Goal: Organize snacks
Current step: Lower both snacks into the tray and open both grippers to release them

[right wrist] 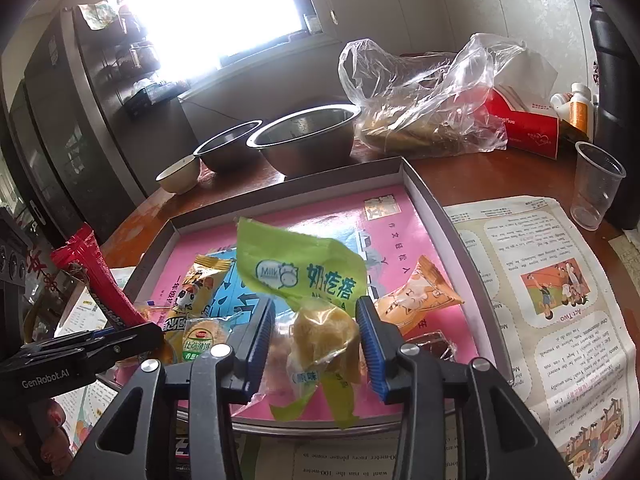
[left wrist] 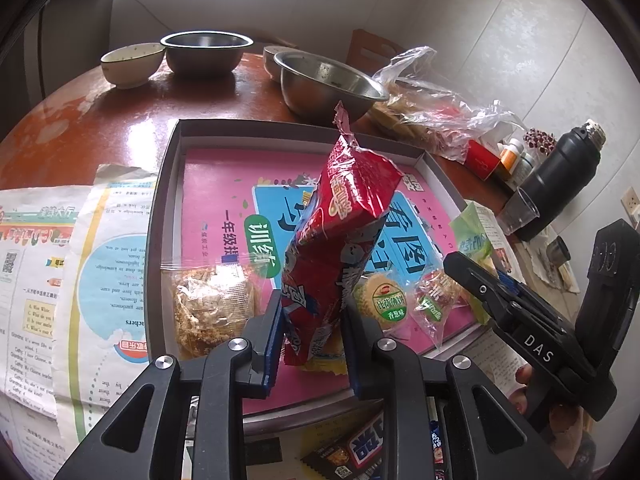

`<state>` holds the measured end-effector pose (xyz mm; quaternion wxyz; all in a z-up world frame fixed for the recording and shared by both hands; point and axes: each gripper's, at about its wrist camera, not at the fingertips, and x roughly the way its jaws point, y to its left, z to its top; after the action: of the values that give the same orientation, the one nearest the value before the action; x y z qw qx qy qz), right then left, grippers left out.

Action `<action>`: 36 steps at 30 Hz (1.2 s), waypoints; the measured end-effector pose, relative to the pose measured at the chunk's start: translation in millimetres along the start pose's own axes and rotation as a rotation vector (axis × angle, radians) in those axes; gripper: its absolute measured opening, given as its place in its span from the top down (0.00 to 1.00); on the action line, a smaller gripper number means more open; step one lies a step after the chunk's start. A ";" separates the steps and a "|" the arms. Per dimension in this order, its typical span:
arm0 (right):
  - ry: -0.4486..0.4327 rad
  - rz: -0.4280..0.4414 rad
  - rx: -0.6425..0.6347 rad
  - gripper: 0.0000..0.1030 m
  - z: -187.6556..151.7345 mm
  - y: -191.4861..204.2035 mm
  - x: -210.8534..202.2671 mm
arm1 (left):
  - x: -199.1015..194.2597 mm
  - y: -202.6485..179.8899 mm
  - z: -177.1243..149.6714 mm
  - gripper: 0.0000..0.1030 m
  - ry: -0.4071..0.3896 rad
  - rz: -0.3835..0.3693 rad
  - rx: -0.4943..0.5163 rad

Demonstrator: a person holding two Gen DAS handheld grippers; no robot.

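1. While both grippers hang over the shallow grey box (left wrist: 166, 200), each has a snack between its jaws, so the step in hand looks like dropping snacks into the box.
2. The left gripper (left wrist: 312, 332), at the lower middle of the left wrist view, is clamped narrowly on the bottom end of a red snack packet (left wrist: 340, 220), which stands tilted toward the upper right above the box's pink liner.
3. The right gripper (right wrist: 316, 340), low in the centre of the right wrist view, has a green-wrapped snack (right wrist: 304, 276) between its pads; gaps show on both sides of the yellowish piece inside, so the jaws look moderately open and the grip loose or already let go.
4. Other snacks lie in the box: a round green-label biscuit (left wrist: 386, 300), a clear bag of crumbly pieces (left wrist: 212, 308) at lower left, and an orange packet (right wrist: 420, 292) to the right.
5. Next, I judge, the green snack needs a free patch of liner beneath it, and then the red packet wants lowering and laying flat before the left jaws part.
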<state>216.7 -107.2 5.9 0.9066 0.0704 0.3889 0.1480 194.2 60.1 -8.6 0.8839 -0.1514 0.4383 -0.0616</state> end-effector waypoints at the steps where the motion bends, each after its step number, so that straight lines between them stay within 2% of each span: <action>1: -0.001 -0.001 -0.001 0.56 0.0 0.2 -0.6 | 0.2 -0.8 -0.3 0.73 0.001 -0.001 0.002; 13: -0.007 -0.007 0.006 0.47 2.9 -0.5 -6.1 | 3.8 -3.2 -2.3 0.72 0.024 -0.024 0.005; 21: -0.010 -0.002 0.012 0.46 4.3 -2.3 -7.8 | 5.0 -3.8 -2.6 0.71 0.030 -0.028 0.008; 30: -0.024 -0.005 0.023 0.45 4.8 -5.9 -11.7 | 5.1 -6.1 -2.5 0.65 0.043 -0.043 0.010; 36: -0.036 -0.009 0.029 0.40 5.1 -7.8 -15.7 | 2.0 -8.2 -2.8 0.59 0.042 -0.048 0.015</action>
<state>211.8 -119.7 18.2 0.9130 0.0847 0.3747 0.1370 193.4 51.2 -9.2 0.8739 -0.1541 0.4523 -0.0893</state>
